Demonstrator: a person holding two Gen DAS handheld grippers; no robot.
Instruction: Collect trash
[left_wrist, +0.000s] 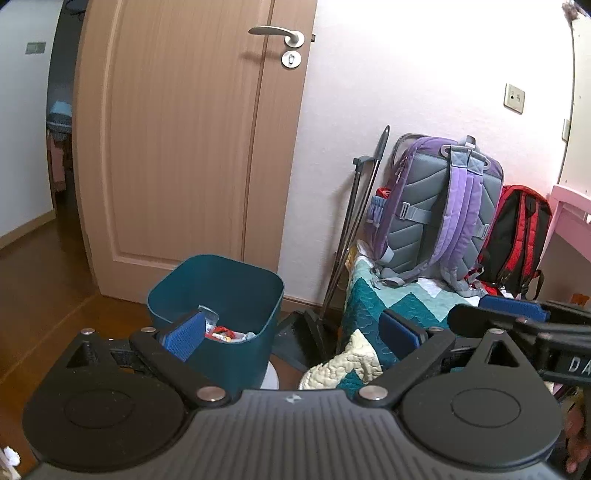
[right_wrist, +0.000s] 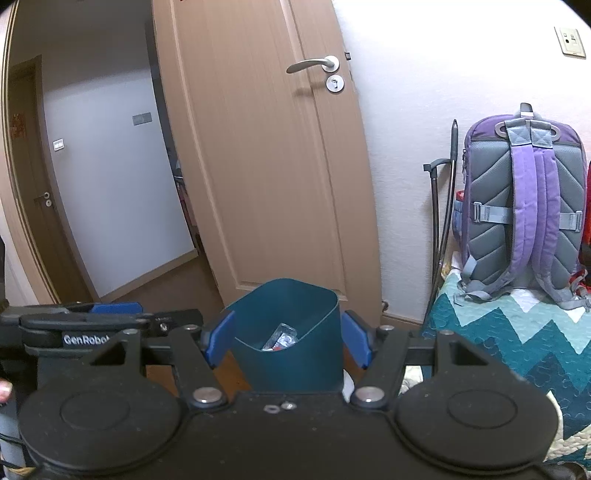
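A dark teal trash bin (left_wrist: 236, 295) stands on the wooden floor by the door. It holds wrappers and red-and-white trash (left_wrist: 225, 334). My left gripper (left_wrist: 291, 332) is open and empty, above and right of the bin, its left pad (left_wrist: 186, 338) over the bin's near rim. In the right wrist view the bin (right_wrist: 288, 343) sits between the open blue pads, with trash (right_wrist: 282, 338) inside. My right gripper (right_wrist: 288, 341) is open and empty, pads apart from the bin walls. The right gripper also shows at the right edge of the left wrist view (left_wrist: 524, 321).
A light wooden door (left_wrist: 184, 129) stands open behind the bin. A dustpan and broom (left_wrist: 314, 332) lean on the wall. A bed with a teal zigzag quilt (right_wrist: 517, 332) carries a purple backpack (left_wrist: 439, 210) and a red backpack (left_wrist: 517, 236).
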